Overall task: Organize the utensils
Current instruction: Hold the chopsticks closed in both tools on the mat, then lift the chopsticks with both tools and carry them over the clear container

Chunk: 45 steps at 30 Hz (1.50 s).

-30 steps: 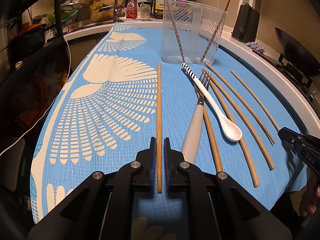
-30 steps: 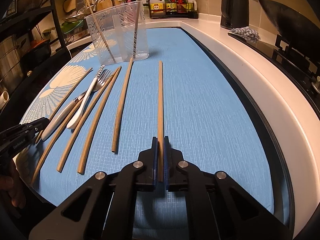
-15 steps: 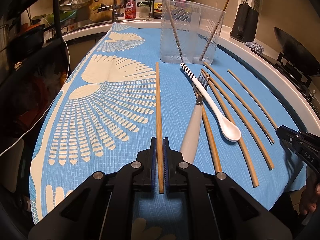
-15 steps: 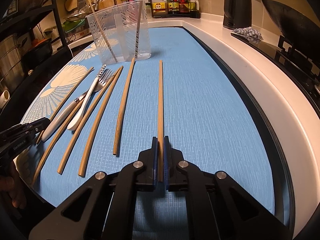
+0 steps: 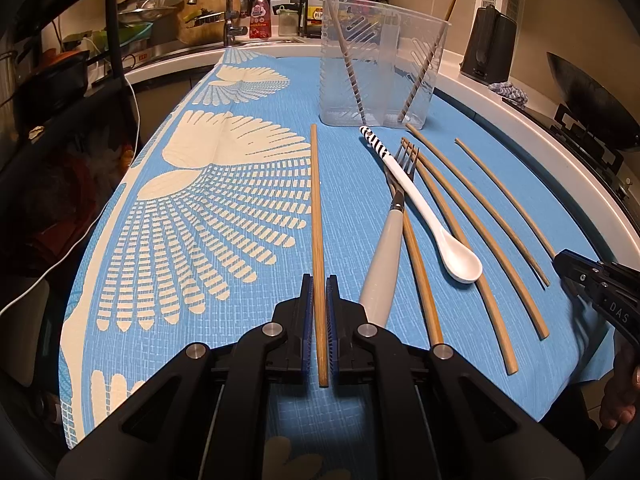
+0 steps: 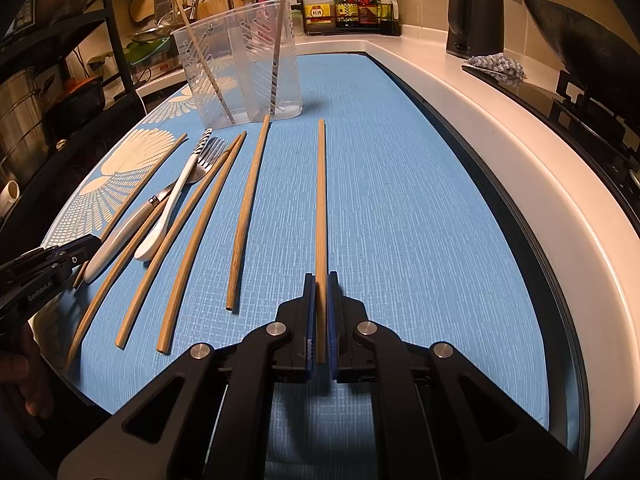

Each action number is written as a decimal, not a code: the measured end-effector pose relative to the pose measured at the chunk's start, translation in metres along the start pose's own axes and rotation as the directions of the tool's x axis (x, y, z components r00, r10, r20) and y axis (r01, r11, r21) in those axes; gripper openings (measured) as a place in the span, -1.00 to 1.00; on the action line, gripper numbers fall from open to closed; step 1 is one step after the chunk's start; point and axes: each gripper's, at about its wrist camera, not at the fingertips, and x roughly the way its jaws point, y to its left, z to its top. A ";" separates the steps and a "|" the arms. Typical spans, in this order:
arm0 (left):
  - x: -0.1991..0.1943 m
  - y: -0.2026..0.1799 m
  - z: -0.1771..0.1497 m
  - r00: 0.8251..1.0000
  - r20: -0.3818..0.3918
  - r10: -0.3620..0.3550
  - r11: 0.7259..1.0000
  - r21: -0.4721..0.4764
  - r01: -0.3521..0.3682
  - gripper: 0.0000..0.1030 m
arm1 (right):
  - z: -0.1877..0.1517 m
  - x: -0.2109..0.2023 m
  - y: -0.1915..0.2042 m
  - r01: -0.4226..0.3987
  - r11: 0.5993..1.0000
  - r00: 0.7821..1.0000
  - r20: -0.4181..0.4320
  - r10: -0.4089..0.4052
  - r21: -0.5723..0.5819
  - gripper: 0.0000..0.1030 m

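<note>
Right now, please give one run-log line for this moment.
left gripper: shut on chopstick | right gripper: shut on chopstick | container: two chopsticks inside

Spreading across a white curved countertop [image 6: 500,128]: a blue woven cloth with cream fan patterns [image 5: 224,208]. Standing on the cloth at its far end, a clear plastic utensil holder [image 5: 380,64]. Lying nearer in rough parallel, loose bamboo chopsticks [image 5: 460,224], a grey-handled metal fork [image 5: 384,256] and, crossing over the fork, a white ceramic spoon with a striped handle [image 5: 420,208].
</note>
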 end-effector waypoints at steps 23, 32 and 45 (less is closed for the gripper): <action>-0.020 -0.004 0.002 0.997 0.077 0.001 1.000 0.030 -0.003 -0.88 | 0.008 -0.027 -0.001 0.013 1.000 0.998 0.056 -0.012 -0.017 -0.89; -0.052 -0.011 0.006 0.986 0.167 -0.022 0.999 0.033 0.016 -0.88 | 0.016 -0.068 0.003 0.017 1.000 0.991 0.133 -0.014 -0.025 -0.89; -0.096 -0.008 0.045 0.956 0.294 -0.021 1.000 0.004 0.020 -0.88 | 0.055 -0.123 0.010 -0.005 0.998 0.965 0.261 0.019 -0.055 -0.89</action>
